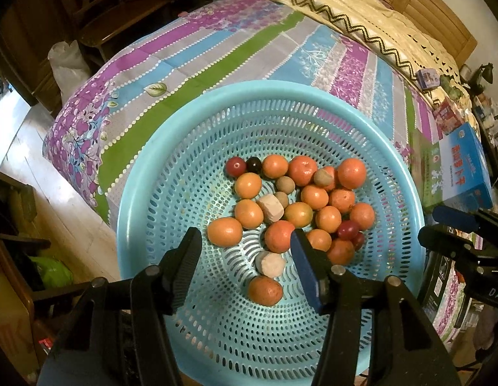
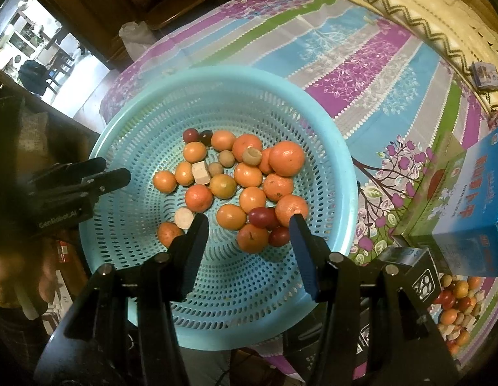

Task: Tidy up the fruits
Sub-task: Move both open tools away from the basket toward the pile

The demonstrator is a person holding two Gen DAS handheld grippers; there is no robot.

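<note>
A light blue perforated basket (image 1: 145, 173) (image 2: 329, 148) sits on a striped bedsheet and holds several oranges (image 1: 224, 232) (image 2: 286, 158), small red fruits (image 1: 348, 229) (image 2: 262, 217), brown round fruits (image 1: 285, 185) and pale cut chunks (image 1: 270, 264) (image 2: 183, 218). My left gripper (image 1: 245, 236) is open and empty above the basket's near side, over an orange (image 1: 279, 236). It also shows at the left of the right wrist view (image 2: 110, 172). My right gripper (image 2: 249, 222) is open and empty above the near fruits. Its fingers (image 1: 455, 218) show at the right of the left wrist view.
A blue box (image 1: 467, 167) (image 2: 474, 199) and a green box (image 2: 435, 186) lie right of the basket. A second pile of fruit (image 2: 458, 305) lies at the lower right. A cream quilt (image 1: 361, 9) covers the far bed. Floor and dark furniture lie left.
</note>
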